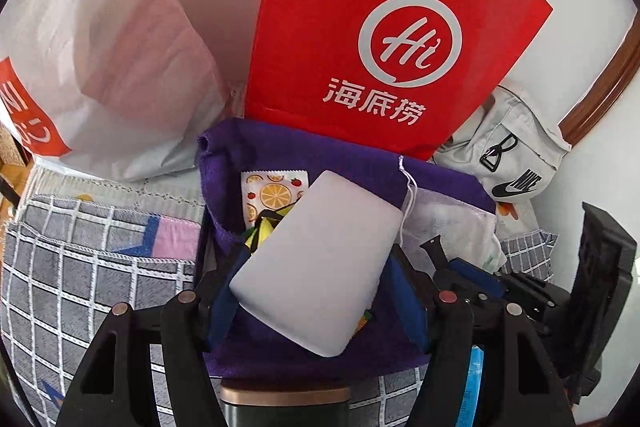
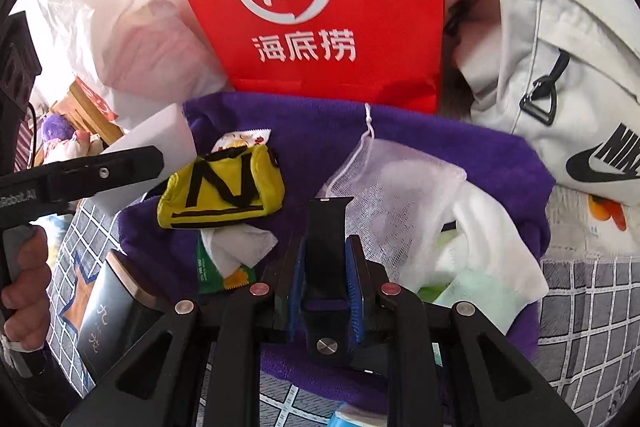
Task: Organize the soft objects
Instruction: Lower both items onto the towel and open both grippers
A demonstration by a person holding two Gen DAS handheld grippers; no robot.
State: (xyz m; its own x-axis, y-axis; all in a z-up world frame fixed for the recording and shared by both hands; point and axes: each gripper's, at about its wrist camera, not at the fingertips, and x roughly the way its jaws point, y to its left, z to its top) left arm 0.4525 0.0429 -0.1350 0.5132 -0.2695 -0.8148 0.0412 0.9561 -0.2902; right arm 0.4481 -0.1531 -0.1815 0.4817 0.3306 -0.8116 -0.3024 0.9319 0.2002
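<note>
My left gripper [image 1: 316,267] is shut on a white rectangular foam block [image 1: 320,251], held tilted above a purple towel [image 1: 280,151]. In the right wrist view the same block [image 2: 160,135] shows behind the left gripper [image 2: 120,163] at the left. My right gripper [image 2: 326,247] is shut on a black strap [image 2: 328,223] that stands upright between its blue pads, over the purple towel [image 2: 460,147]. On the towel lie a yellow pouch with black lines [image 2: 224,191], a white mesh bag [image 2: 400,195] and a fruit-print packet [image 1: 268,191].
A red paper bag [image 2: 320,7] stands behind the towel, a white plastic bag [image 1: 120,47] to its left and a grey Nike bag [image 2: 560,107] to its right. Checked grey cloth [image 1: 80,287] covers the surface. A dark box [image 2: 112,299] lies near a hand [image 2: 24,291].
</note>
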